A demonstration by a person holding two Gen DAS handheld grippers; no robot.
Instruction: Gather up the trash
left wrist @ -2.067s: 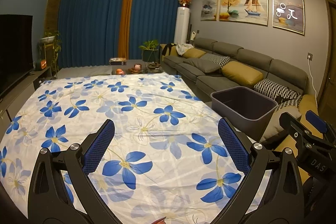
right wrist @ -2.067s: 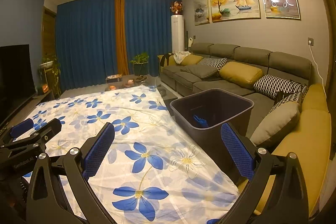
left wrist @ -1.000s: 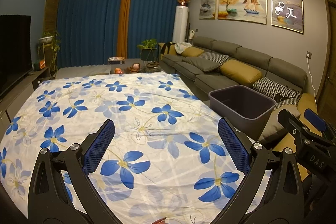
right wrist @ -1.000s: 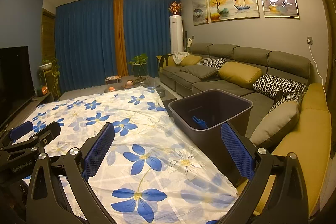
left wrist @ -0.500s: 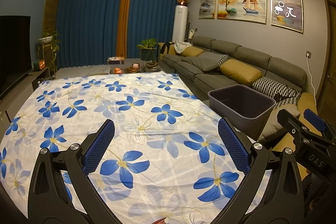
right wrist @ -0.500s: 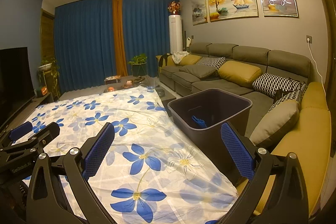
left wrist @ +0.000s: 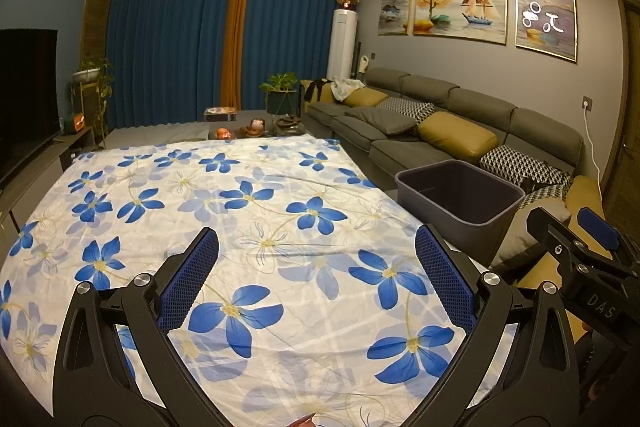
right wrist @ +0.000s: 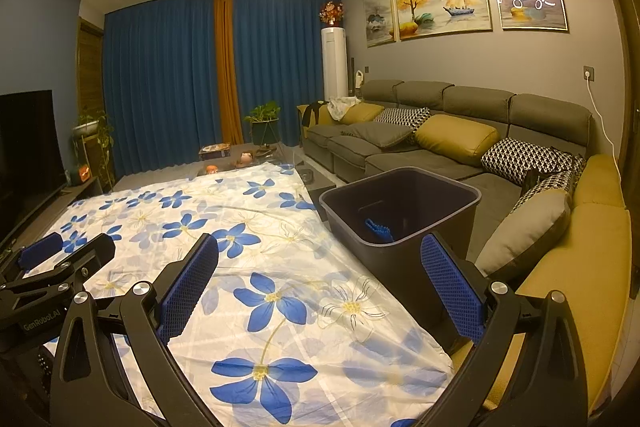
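A dark grey bin (right wrist: 400, 215) stands at the right edge of a table covered by a white cloth with blue flowers (right wrist: 256, 247). A blue object (right wrist: 378, 229) lies inside the bin. The bin also shows in the left wrist view (left wrist: 460, 195). My left gripper (left wrist: 316, 283) is open and empty above the cloth (left wrist: 224, 211). My right gripper (right wrist: 320, 287) is open and empty, near the bin's near-left side. No loose trash shows on the cloth.
A grey sofa (right wrist: 440, 131) with yellow and patterned cushions runs along the right wall, close behind the bin. A TV (left wrist: 24, 99) stands at the left. A low table with small items (left wrist: 248, 127) and a potted plant (left wrist: 280, 91) lie beyond the cloth.
Both views have drifted very slightly; the bin sits a little lower and nearer in the frames. Both grippers stay open and empty.
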